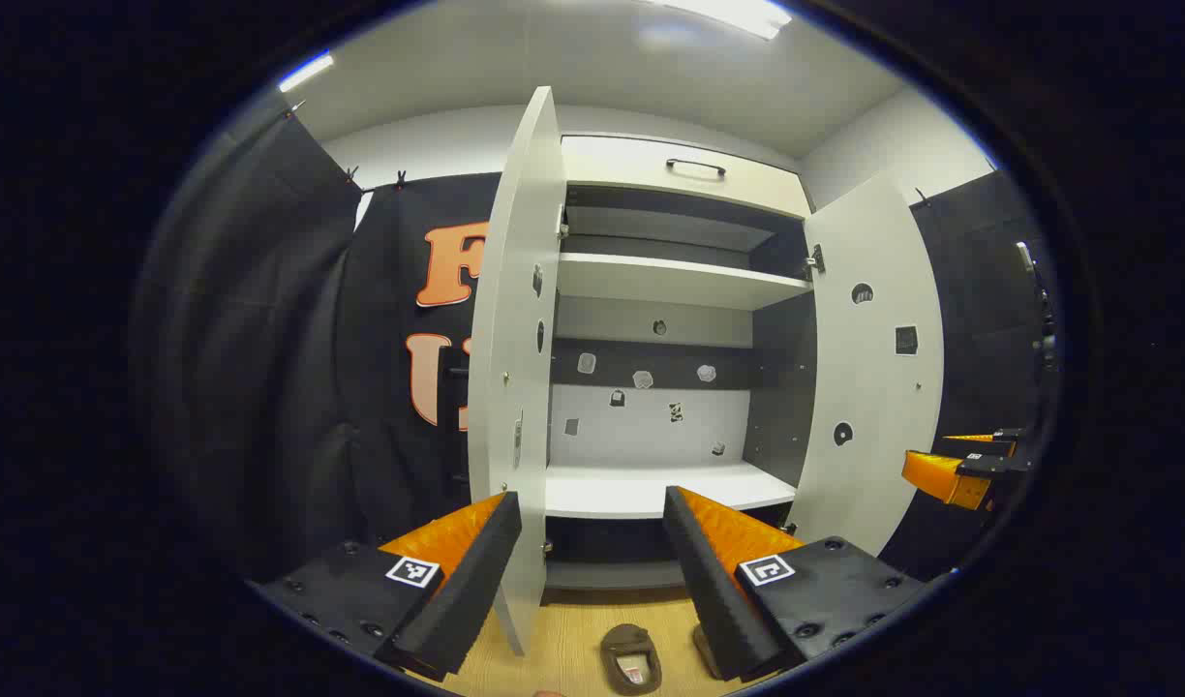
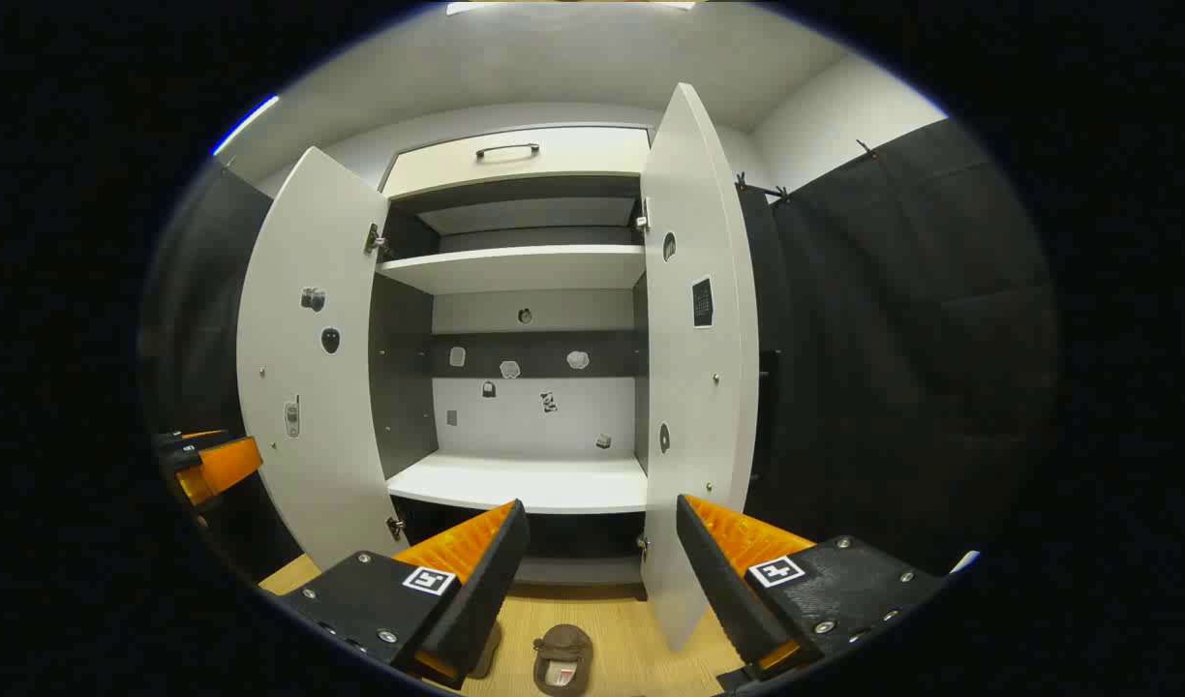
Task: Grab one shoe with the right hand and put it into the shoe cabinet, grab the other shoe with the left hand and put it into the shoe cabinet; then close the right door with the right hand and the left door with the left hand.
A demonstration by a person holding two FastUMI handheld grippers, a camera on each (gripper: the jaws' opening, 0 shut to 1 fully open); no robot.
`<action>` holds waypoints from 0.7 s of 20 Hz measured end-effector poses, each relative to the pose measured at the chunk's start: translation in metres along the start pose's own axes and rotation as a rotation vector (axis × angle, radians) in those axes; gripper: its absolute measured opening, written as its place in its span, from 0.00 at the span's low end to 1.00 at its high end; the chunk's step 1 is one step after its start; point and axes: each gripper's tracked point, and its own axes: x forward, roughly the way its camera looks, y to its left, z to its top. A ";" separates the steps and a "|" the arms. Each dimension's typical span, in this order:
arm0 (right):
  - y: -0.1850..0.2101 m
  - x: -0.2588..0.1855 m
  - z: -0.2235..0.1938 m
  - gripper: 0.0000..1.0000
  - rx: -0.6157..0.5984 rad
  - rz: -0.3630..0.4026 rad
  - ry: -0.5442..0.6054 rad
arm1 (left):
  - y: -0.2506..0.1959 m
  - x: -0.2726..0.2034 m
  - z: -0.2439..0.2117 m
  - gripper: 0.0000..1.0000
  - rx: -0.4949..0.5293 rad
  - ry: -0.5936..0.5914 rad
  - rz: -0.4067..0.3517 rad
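Second shoe [image 1: 706, 651] seemingly half hidden behind left tool [image 1: 591, 542]

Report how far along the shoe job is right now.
Nothing looks done yet. Both shoes sit on the wooden floor in front of the cabinet: one shoe in plain sight, the other shoe partly hidden behind a finger. The lower shelf holds no shoe. Nothing is in hand: the left gripper and right gripper have open jaws. Left: shelve both shoes, then close the right door and left door.
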 end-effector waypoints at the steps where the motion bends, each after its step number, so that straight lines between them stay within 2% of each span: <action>1: 0.000 -0.001 0.000 0.94 0.002 0.003 0.000 | 0.000 -0.002 0.000 0.94 -0.002 0.000 0.001; 4: -0.002 -0.002 0.000 0.94 -0.002 0.006 0.004 | 0.001 -0.005 0.001 0.99 -0.006 -0.003 0.014; 9: 0.002 -0.005 -0.004 0.94 -0.005 0.018 0.006 | 0.004 -0.012 0.003 0.94 0.006 -0.008 0.027; 14: 0.006 -0.005 -0.012 0.94 -0.004 0.023 0.018 | 0.006 -0.017 0.004 0.96 0.006 -0.013 0.030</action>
